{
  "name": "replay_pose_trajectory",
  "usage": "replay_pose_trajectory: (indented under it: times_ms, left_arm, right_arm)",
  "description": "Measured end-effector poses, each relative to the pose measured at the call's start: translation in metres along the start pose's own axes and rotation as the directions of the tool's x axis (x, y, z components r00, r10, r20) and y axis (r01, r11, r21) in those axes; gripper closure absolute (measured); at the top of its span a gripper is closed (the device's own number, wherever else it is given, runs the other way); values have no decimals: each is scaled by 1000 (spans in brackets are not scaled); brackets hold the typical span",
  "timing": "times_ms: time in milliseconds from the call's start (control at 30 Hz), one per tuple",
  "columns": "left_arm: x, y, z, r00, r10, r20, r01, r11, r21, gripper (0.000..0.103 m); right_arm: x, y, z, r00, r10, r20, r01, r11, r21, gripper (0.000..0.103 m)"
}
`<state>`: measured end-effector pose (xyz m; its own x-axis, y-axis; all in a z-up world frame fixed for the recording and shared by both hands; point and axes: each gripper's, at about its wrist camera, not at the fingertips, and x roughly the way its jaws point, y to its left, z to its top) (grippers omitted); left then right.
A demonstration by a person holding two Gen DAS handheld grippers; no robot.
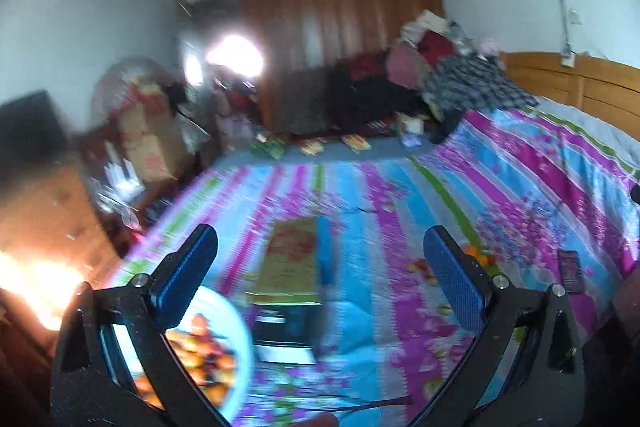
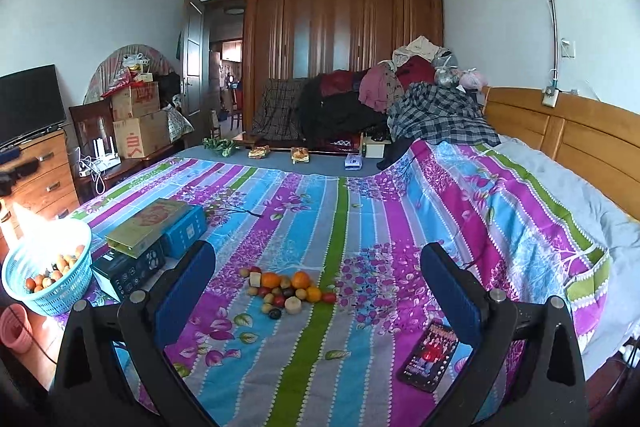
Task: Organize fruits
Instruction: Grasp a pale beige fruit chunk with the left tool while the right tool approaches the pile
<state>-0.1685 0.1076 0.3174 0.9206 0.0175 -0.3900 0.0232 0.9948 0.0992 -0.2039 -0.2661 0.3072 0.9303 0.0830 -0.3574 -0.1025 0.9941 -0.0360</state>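
1. Hovering above the striped bed cover [image 2: 340,211], the right claw [image 2: 318,291] was spread wide with nothing between its blue pads; the loose fruit pile [image 2: 286,289] lay on the cover ahead of it, framed between the 2 fingers but well short of contact.

2. The left claw [image 1: 320,275] was likewise wide apart and empty; its view was smeared by blur, so only the blue basket [image 1: 236,339] low at the left, already holding fruit, and the stacked boxes [image 1: 294,259] ahead could be made out.

3. The fruits looked small, round and tightly packed; closing on 1 from a shallow angle would likely nudge its neighbours, and the soft cover could let them roll down toward the bed's edge.

4. The oranges [image 2: 271,279] seemed wider than the little pieces around them; a grip set too high on a sphere could squeeze it out forward.

5. The phone [image 2: 430,357] lay on the cover just beside the right claw's right finger; a careless downward sweep could knock or scratch it.

6. In the right wrist view the basket [image 2: 52,287] sat at the bed's left corner beside the boxes [image 2: 152,239], well apart from the pile; a long carry raised the chance of a drop, and pressing on the rim could tip the basket off the edge.

7. Strong glare near the basket could hide its rim and spoil the release.
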Motion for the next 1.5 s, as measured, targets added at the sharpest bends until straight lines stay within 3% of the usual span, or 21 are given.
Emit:
replay_pose_trajectory:
  times_ms: [100,200,267,333,367,400,500,600,667,800,933,1033,1067,1100,1167,1400,1433,1500]
  left_arm:
    - [60,-17,-21,987,-100,-125,91,993,-80,0]
    - [136,-48,-55,942,-198,-270,179,979,-93,0]
    - [183,-71,-79,917,-236,-321,223,972,-77,1]
    - [220,-92,-98,875,-290,-388,284,956,-75,11]
    - [233,-103,-103,856,-324,-404,326,943,-66,20]
    - [247,-117,-109,838,-352,-416,368,929,-44,22]
    - [281,-145,-116,818,-394,-418,433,901,-2,25]
    - [311,-150,-124,803,-408,-434,453,892,0,27]
    - [324,-148,-129,805,-392,-445,438,899,2,27]
    - [338,-142,-132,789,-438,-430,472,881,-30,27]
    - [353,-153,-134,757,-498,-422,527,848,-55,30]
    - [362,-159,-135,738,-525,-423,551,832,-71,35]
    - [364,-160,-135,729,-536,-427,558,825,-82,46]
    - [367,-161,-136,732,-532,-426,554,828,-82,58]
    - [368,-159,-134,735,-538,-412,550,829,-102,63]
    - [348,-152,-133,748,-528,-402,522,842,-136,65]
    - [341,-151,-133,752,-525,-398,515,846,-141,65]
    - [324,-149,-132,757,-531,-380,509,844,-166,64]
  right_arm:
    - [13,-6,0,1000,12,20,-12,1000,-8,0]
    - [32,-14,-15,999,18,42,-20,999,38,0]
    - [68,-18,-36,998,54,-46,-49,994,99,0]
    - [98,-17,-51,987,98,-131,-80,988,134,5]
    - [108,-17,-56,983,110,-148,-89,986,143,5]
    - [117,-16,-62,980,117,-161,-93,985,148,5]
    - [140,-16,-77,968,130,-213,-99,984,148,9]
    - [163,-16,-94,952,150,-266,-112,982,151,11]
    - [174,-20,-102,947,152,-282,-110,981,159,11]
    - [193,-24,-114,937,155,-314,-107,981,163,11]
    - [207,-24,-119,930,158,-332,-109,981,161,14]
    - [215,-24,-120,924,170,-343,-117,978,170,20]
    - [217,-23,-121,922,174,-346,-119,978,174,22]
    - [218,-23,-122,919,177,-353,-120,977,178,28]
    - [222,-24,-124,913,181,-365,-118,975,189,32]
    - [249,-33,-129,912,179,-370,-103,971,214,35]
    - [258,-36,-131,912,170,-374,-94,973,212,42]
    - [283,-40,-136,906,147,-397,-72,978,197,46]
